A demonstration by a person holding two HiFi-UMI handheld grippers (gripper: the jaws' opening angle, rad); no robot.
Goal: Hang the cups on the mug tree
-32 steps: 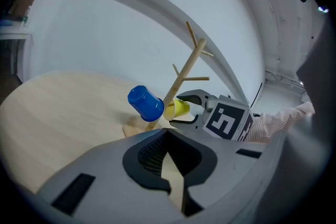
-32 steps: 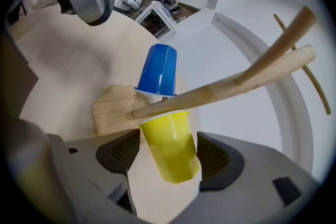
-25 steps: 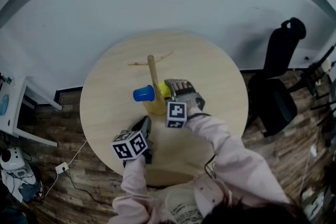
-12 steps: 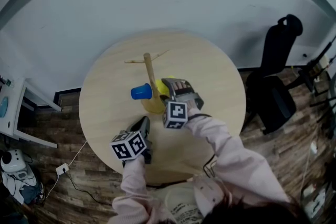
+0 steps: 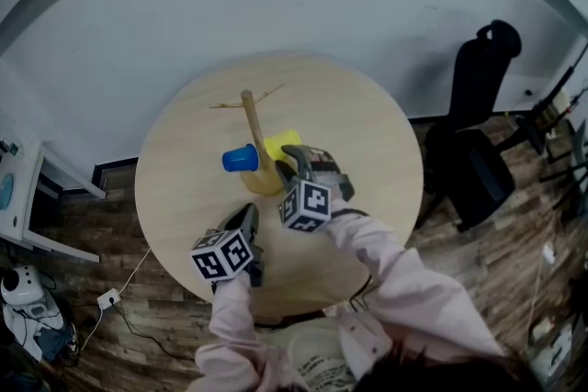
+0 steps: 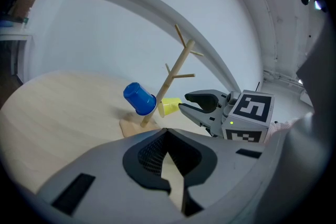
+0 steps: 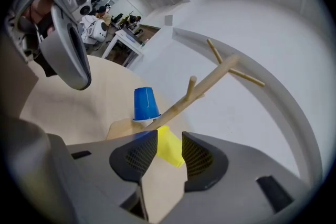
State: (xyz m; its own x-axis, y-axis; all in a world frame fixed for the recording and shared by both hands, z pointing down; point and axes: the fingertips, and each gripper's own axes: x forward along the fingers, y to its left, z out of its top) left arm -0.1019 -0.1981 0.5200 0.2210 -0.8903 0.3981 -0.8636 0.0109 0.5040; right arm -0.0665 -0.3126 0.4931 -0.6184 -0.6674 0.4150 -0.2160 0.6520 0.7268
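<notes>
A wooden mug tree (image 5: 248, 128) (image 6: 176, 73) (image 7: 207, 84) stands mid-table on a round pale table (image 5: 367, 151). A blue cup (image 5: 240, 159) (image 6: 139, 98) (image 7: 145, 104) hangs low against its trunk. My right gripper (image 5: 292, 158) (image 7: 169, 138) (image 6: 184, 102) has just been closing and is shut on a yellow cup (image 5: 282, 145) (image 7: 169, 145) (image 6: 169, 107), held just right of the trunk, above the base. My left gripper (image 5: 250, 216) (image 6: 167, 131) rests nearer the front edge, shut and empty, pointing at the tree.
A black office chair (image 5: 478, 133) stands right of the table. A white shelf unit (image 5: 37, 197) is at the far left, and a power strip with its cable (image 5: 108, 295) lies on the wood floor. A white wall curves behind the table.
The right gripper's jaws closed on the yellow cup, rolled, and lifted it a little; more of the cup shows beside the trunk. The left gripper stayed put.
</notes>
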